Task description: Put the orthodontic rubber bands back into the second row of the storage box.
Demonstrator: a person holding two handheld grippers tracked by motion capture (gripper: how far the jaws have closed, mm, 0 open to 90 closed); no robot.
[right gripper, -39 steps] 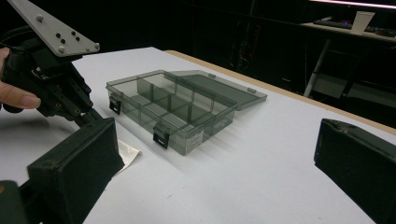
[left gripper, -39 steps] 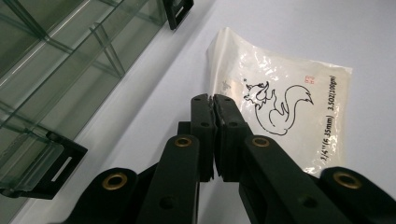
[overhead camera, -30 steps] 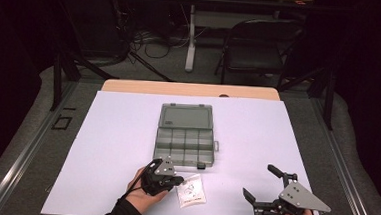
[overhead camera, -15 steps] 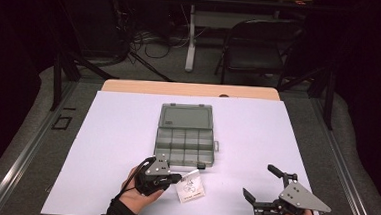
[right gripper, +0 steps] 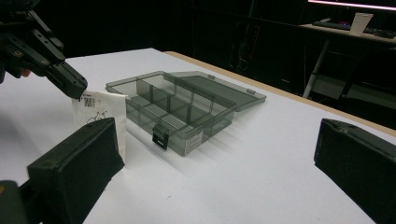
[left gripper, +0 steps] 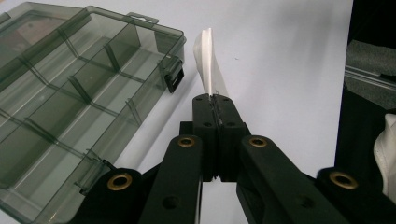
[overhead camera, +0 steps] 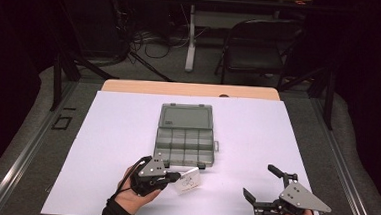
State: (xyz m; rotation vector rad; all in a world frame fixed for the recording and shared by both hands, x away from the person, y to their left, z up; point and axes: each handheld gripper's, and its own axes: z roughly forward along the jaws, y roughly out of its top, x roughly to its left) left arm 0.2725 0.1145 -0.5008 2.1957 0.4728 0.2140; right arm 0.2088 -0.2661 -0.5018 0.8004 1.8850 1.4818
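A white-covered worktop (overhead camera: 127, 133) carries a smoky grey compartment box (overhead camera: 185, 139) near its middle, lid thrown open and lying flat on the far side, the divided tray toward the person. In the left gripper view the tray's clear partitions and a dark front latch (left gripper: 173, 78) show; the compartments look bare.

The left hand-held gripper (overhead camera: 174, 177) sits at the near edge, just in front of the box's near left corner. Its jaws are pressed together on a small white packet (overhead camera: 188, 181), which sticks out past the tips toward the right; in the left gripper view the packet (left gripper: 210, 65) rises edge-on from between the closed tips. The right gripper view shows dark printing on the packet's face (right gripper: 100, 112).

The right hand-held gripper (overhead camera: 261, 182) is near the worktop's right corner, well apart from the box. Its jaws stand wide apart with nothing between them, pointing left toward the packet.

A folding chair (overhead camera: 254, 51) stands on the floor beyond the worktop.
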